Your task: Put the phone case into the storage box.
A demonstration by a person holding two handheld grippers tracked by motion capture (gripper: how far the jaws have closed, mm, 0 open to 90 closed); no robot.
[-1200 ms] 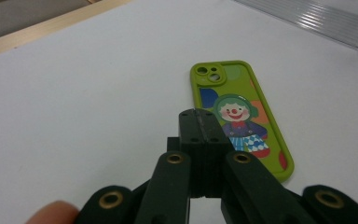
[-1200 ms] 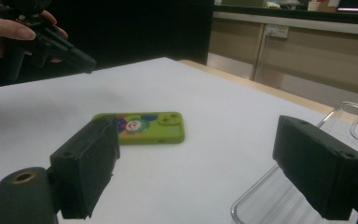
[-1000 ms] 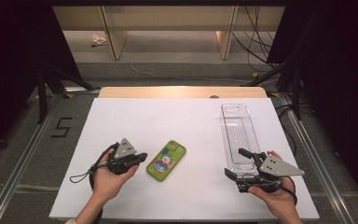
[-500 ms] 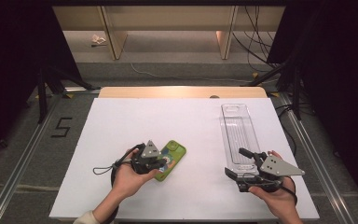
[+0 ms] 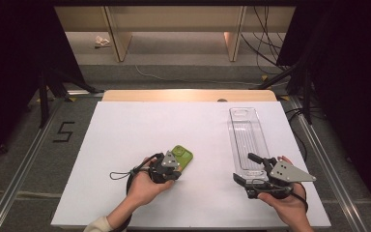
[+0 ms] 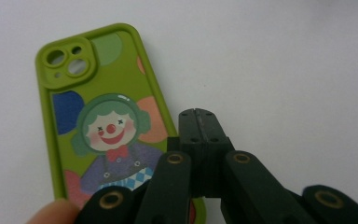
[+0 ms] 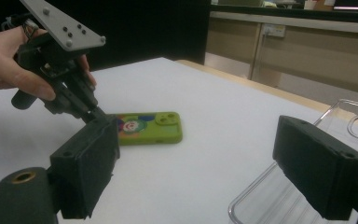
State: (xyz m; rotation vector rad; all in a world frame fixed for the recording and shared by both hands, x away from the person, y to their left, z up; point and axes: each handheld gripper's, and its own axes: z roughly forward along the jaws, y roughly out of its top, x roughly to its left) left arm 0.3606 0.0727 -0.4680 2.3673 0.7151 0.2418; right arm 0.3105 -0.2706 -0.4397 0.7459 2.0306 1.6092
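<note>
Black jaws pressed together on the left gripper (image 6: 199, 122), tips hovering right over the lower edge of the green phone case (image 6: 100, 116), which lies flat on the white table (image 5: 125, 130). Right gripper (image 5: 249, 169) gapes wide, empty, at the near end of the clear tray (image 5: 245, 133) farther back.

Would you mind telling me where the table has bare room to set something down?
The widest bare patch is the far left of the white table, beyond the green phone case. The strip between the case and the clear tray is also free. It is crowded where the left gripper meets the case, and where the right gripper sits at the tray's near end.
</note>
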